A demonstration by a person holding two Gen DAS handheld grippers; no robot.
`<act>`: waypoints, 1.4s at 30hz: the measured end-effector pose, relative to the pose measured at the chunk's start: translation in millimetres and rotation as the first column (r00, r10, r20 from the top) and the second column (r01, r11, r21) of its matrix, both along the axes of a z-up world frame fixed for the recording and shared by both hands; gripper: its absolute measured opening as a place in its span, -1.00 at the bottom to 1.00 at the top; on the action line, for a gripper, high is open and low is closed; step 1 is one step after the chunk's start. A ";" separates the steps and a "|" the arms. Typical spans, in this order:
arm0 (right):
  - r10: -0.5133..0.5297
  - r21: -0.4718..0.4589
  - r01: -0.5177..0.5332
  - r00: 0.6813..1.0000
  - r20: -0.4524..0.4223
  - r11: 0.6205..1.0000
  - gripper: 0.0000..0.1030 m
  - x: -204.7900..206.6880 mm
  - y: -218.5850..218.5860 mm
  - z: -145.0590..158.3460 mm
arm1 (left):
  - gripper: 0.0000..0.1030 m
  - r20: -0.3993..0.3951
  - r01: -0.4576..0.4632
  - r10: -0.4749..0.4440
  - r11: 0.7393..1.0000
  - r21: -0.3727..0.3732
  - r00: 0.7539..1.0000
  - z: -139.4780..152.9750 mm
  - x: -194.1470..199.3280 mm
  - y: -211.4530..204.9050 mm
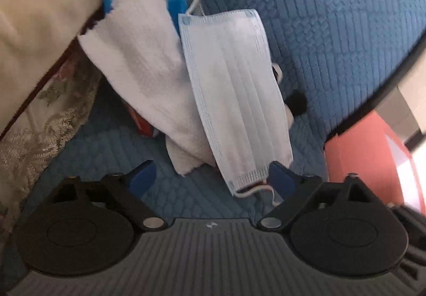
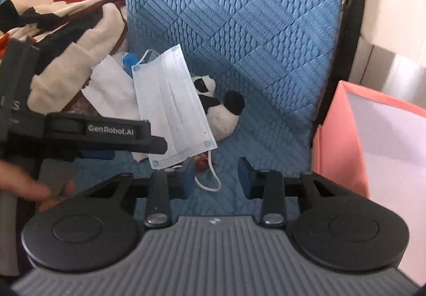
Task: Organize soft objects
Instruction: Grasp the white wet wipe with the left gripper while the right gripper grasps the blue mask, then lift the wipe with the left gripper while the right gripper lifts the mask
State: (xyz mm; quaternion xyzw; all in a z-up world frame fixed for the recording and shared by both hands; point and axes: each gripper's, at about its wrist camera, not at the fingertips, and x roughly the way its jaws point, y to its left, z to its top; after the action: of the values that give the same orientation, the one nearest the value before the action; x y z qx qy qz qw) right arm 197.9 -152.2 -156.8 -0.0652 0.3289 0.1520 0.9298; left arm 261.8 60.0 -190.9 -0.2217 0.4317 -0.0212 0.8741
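Note:
A light blue face mask (image 1: 234,88) lies on a blue quilted cushion (image 1: 332,16), over a white paper towel (image 1: 138,61) and a panda plush toy (image 2: 221,109). The mask also shows in the right wrist view (image 2: 170,106). My left gripper (image 1: 210,176) is open, its fingers on either side of the mask's near end, and it appears from the left in the right wrist view (image 2: 149,141). My right gripper (image 2: 215,178) is open and empty, just short of the mask's ear loop (image 2: 210,176).
A pink open box (image 2: 359,141) stands at the right of the cushion. A patterned blanket (image 2: 66,29) is heaped at the left. A small blue item (image 2: 130,61) and an orange packet (image 1: 141,120) lie under the pile.

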 end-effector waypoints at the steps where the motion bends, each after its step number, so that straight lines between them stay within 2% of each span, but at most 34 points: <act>1: 0.003 0.014 -0.003 1.000 -0.011 1.000 -0.26 4.9 -1.0 -2.8 | 0.66 0.007 -0.025 0.025 1.000 -0.006 1.000 -0.1 -0.1 1.5; 6: 0.025 0.049 -0.022 0.999 -0.045 0.999 -0.17 22.5 -1.1 -11.4 | 0.36 0.001 -0.111 0.112 0.992 -0.067 0.994 -6.3 -0.5 14.8; 9: 0.055 0.059 -0.052 0.997 -0.058 0.997 -0.09 29.9 6.4 -14.5 | 0.36 -0.009 -0.170 0.170 0.981 -0.097 0.985 -11.6 -0.8 26.2; 11: 0.043 0.072 -0.037 0.996 -0.082 0.997 0.10 38.2 8.6 -16.7 | 0.31 -0.025 -0.204 0.202 0.972 -0.119 0.979 -17.1 0.6 31.1; 12: 0.031 0.081 -0.023 0.996 -0.089 0.996 0.13 42.3 8.2 -17.5 | 0.29 -0.034 -0.217 0.215 0.968 -0.128 0.976 -20.5 1.6 33.0; 16: 0.002 0.086 0.008 0.994 -0.111 0.996 0.14 59.7 8.2 -18.0 | 0.26 -0.029 -0.236 0.234 0.962 -0.139 0.972 -22.2 3.0 37.1; 18: 0.008 0.084 0.002 0.993 -0.119 0.996 0.14 67.9 10.2 -20.5 | 0.09 -0.021 -0.245 0.245 0.957 -0.154 0.969 -23.1 3.2 38.9; 25: 0.057 0.100 -0.039 0.981 -0.183 0.994 0.14 85.1 25.2 -34.1 | -0.14 -0.022 -0.263 0.264 0.942 -0.208 0.964 -31.7 5.5 44.5; 27: 0.042 0.085 -0.027 0.984 -0.175 0.996 0.14 85.2 29.4 -34.8 | -0.59 -0.022 -0.257 0.259 0.944 -0.207 0.966 -31.7 5.4 42.5; 31: 0.056 0.077 -0.044 0.984 -0.172 0.996 0.12 83.0 39.7 -37.2 | -0.83 -0.043 -0.226 0.222 0.948 -0.223 0.974 -38.2 6.5 35.9; 33: 0.057 0.067 -0.047 0.986 -0.159 0.997 0.06 81.5 42.5 -37.1 | -0.87 -0.040 -0.215 0.212 0.954 -0.210 0.977 -39.0 7.5 32.1; 34: 0.061 0.058 -0.053 0.986 -0.153 0.997 -0.12 80.6 43.6 -37.1 | -0.88 -0.036 -0.210 0.207 0.955 -0.211 0.978 -38.7 7.7 31.3; 35: 0.063 0.046 -0.057 0.987 -0.150 0.997 -0.39 79.6 44.0 -36.9 | -0.88 -0.032 -0.206 0.204 0.955 -0.214 0.978 -38.4 7.4 31.0; 38: 0.065 0.054 -0.058 0.987 -0.144 0.997 -0.70 77.8 41.8 -34.1 | -0.90 -0.021 -0.200 0.201 0.954 -0.221 0.979 -36.2 8.0 30.7; 40: 0.060 0.062 -0.052 0.989 -0.132 0.997 -0.71 75.7 38.2 -28.3 | -0.90 -0.014 -0.191 0.192 0.956 -0.222 0.981 -33.3 7.4 30.4; 42: 0.052 0.059 -0.045 0.993 -0.108 0.997 -0.74 71.9 35.5 -21.5 | -0.90 -0.018 -0.168 0.168 0.968 -0.189 0.986 -30.0 14.7 24.8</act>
State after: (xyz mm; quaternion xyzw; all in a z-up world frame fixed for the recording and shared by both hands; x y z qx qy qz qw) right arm 269.8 -116.7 -178.3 -0.0385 0.3731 0.1871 0.9079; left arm 276.5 84.8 -220.9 -0.3398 0.4084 0.0120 0.8471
